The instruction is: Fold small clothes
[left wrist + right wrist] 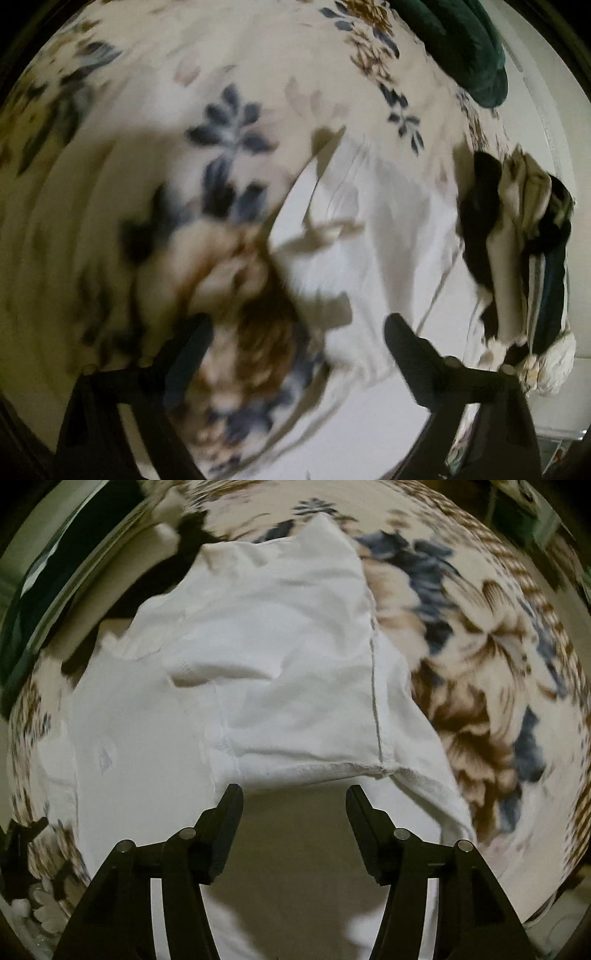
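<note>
The white garment (258, 657) lies spread on the floral bedspread (480, 664) for folding; the right gripper (293, 794) and left gripper (295, 325) hover above it, jaws apart, gripping nothing.

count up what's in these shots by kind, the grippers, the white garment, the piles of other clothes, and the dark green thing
hand-held gripper: 2 (left, right)
white garment: 1
pile of mixed clothes: 1
dark green item: 1
floral sheet: 1
Total: 6
</note>
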{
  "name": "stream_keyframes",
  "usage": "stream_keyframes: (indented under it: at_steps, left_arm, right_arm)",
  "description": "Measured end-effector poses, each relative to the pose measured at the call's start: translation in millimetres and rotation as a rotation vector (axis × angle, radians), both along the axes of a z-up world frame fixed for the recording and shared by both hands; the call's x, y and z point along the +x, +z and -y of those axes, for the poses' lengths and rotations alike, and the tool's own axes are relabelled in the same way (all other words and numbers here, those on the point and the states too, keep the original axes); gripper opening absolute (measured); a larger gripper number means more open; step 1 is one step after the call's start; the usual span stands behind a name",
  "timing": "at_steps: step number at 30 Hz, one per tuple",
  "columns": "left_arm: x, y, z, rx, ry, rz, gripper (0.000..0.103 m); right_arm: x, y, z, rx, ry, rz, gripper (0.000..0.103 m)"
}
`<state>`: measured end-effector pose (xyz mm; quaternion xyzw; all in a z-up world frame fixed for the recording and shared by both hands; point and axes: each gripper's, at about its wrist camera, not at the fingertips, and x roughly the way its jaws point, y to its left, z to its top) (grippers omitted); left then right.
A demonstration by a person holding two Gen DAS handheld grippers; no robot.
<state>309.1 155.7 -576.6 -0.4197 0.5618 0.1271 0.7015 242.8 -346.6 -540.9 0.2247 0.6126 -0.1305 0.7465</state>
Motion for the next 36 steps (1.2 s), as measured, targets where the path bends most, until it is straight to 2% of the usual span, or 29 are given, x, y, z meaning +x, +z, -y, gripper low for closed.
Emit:
stream_keyframes:
  at_steps: [1,3,4,5,7,11,13,17,19,21,23,24,25,26,27,28,29,33,36]
  left_arm:
    - [7.5,-1.8,0.6,0.018,-0.004,0.004,0.082]
    - [21.1,-1.9,3.9,0.071,-0.01,0.009,0.056]
    - [26.9,0.6,5.2,0.093,-0.009,0.025,0.028]
    - [31.5,2.6,7.0,0.105,-0.012,0.041,0.007]
    - [35.7,12.1,4.8,0.125,-0.016,0.085,0.004]
    - [43.2,57.9,37.4,0.293,-0.153,0.214,0.004]
    - [45.6,79.0,66.2,0.371,-0.26,0.282,0.004]
    - [43.6,93.8,142.9,0.442,-0.519,0.361,0.004]
    - [39.4,85.2,179.1,0.436,-0.635,0.356,0.004]
    - [30.2,68.8,214.9,0.433,-0.762,0.306,0.008]
    - [19.2,57.2,230.9,0.435,-0.823,0.262,0.01]
    - [15.3,54.8,232.7,0.438,-0.828,0.25,0.011]
    - [9.0,52.8,229.7,0.446,-0.823,0.231,0.022]
    - [3.8,51.8,224.8,0.449,-0.81,0.214,0.043]
    - [0.0,52.0,218.5,0.45,-0.794,0.201,0.055]
    - [-3.8,52.7,210.6,0.451,-0.773,0.189,0.078]
    - [-7.8,54.2,201.2,0.46,-0.739,0.185,0.085]
    - [-11.8,56.8,162.7,0.505,-0.637,0.16,0.085]
    - [-5.7,48.9,139.3,0.542,-0.587,0.123,0.085]
  right_arm:
    - [-0.7,-0.7,1.0,0.002,-0.011,-0.001,0.06]
    - [-0.1,-0.9,1.0,-0.001,-0.025,-0.003,0.06]
    - [0.7,-0.7,-0.9,-0.005,-0.025,-0.005,0.06]
    - [0.2,0.4,-1.3,-0.013,-0.021,-0.006,0.06]
    - [7.9,4.2,-10.3,-0.024,-0.011,-0.003,0.06]
    - [14.1,9.4,-15.6,-0.049,0.01,0.005,0.06]
    - [13.3,12.6,-13.1,-0.05,0.01,0.006,0.06]
    - [7.2,18.9,-7.3,-0.053,0.005,0.011,0.06]
    - [6.1,20.7,-4.9,-0.055,0.004,0.009,0.06]
    - [4.1,22.8,-1.6,-0.059,0.004,0.005,0.06]
    - [2.7,25.2,2.2,-0.056,0.004,-0.003,0.06]
    - [3.3,27.2,4.0,-0.048,0.006,-0.008,0.06]
    - [3.5,29.3,5.3,-0.04,0.008,-0.007,0.06]
    - [5.1,31.1,5.4,-0.031,0.012,-0.004,0.06]
    - [7.1,33.5,4.8,-0.018,0.02,0.002,0.06]
    - [10.8,35.5,3.1,-0.001,0.031,0.01,0.06]
    - [16.8,37.1,0.0,0.021,0.046,0.02,0.061]
    - [51.1,37.5,-22.9,0.12,0.127,0.063,0.064]
    - [84.7,24.5,-51.8,0.217,0.194,0.069,0.066]
